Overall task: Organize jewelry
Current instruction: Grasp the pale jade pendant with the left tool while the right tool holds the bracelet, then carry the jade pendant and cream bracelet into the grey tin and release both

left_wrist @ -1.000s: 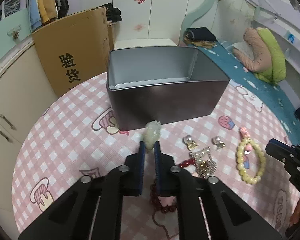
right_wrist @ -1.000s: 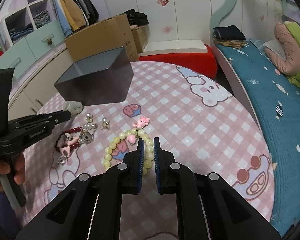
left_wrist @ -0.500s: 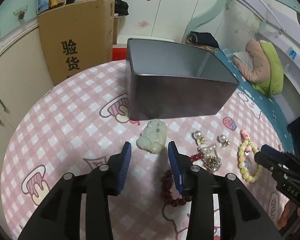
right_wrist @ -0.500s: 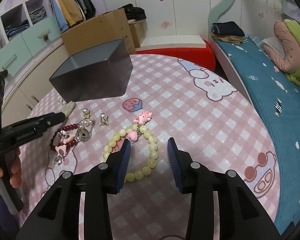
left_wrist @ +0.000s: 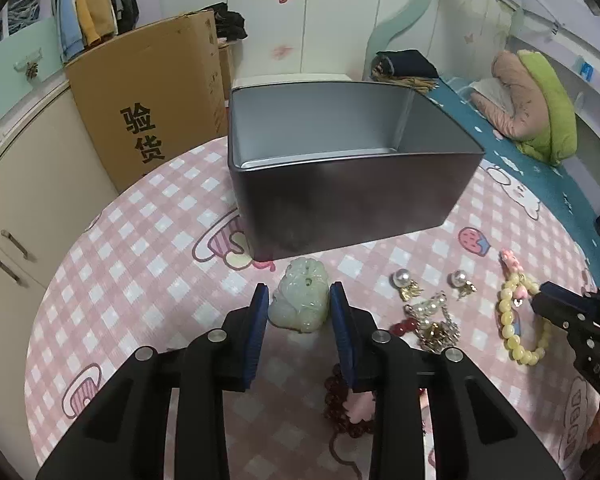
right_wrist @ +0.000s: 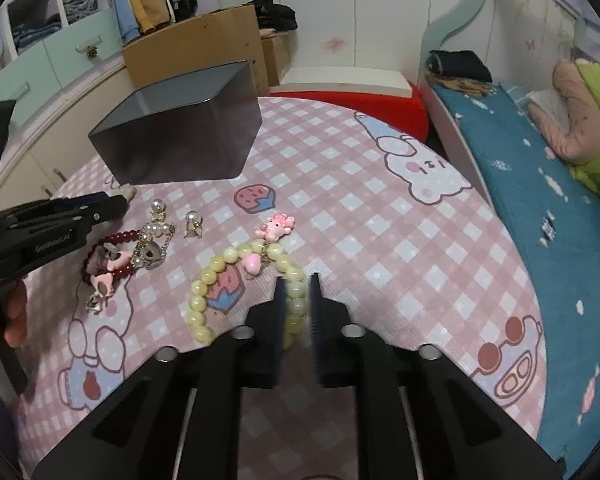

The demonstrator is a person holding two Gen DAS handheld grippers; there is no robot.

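**Two pieces lined up beside the tin**

On the pink checked tablecloth (left_wrist: pixel 112 280), the left gripper (left_wrist: pixel 299 300) stands spread around the jade pendant (left_wrist: pixel 300 300) before the open tin (left_wrist: pixel 340 196). The right gripper (right_wrist: pixel 296 292), narrowly parted, straddles the yellow bead bracelet (right_wrist: pixel 204 280). Best to close squarely before lifting.

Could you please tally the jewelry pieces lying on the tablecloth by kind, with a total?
Jade pendant: 1
Pearl earrings: 2
Yellow bead bracelet: 1
Dark red bead bracelet: 1
Pearl-and-chain piece: 1
Total: 6
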